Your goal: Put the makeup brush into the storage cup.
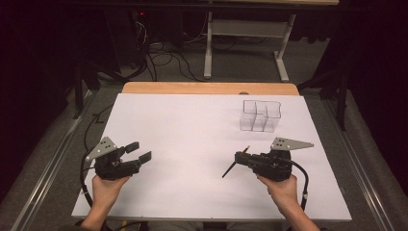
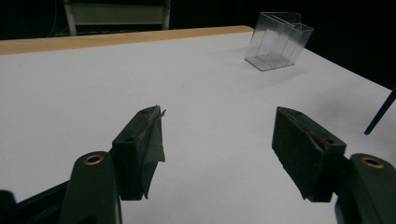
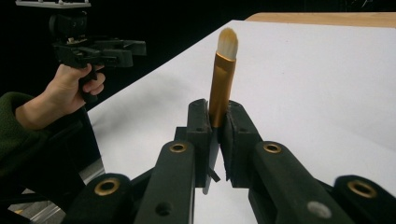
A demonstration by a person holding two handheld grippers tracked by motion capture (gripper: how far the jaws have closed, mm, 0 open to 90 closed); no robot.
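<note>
No words, labels, brand names, numbers or signs can be read on anything here, near or far, left or right.

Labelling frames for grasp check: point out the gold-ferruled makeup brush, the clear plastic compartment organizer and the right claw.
gold-ferruled makeup brush [image 3: 221, 88], right gripper view, on the gold ferrule.
clear plastic compartment organizer [image 1: 260, 116], high view, on its front wall.
right claw [image 3: 218, 135], right gripper view, midway between its fingertips.
</note>
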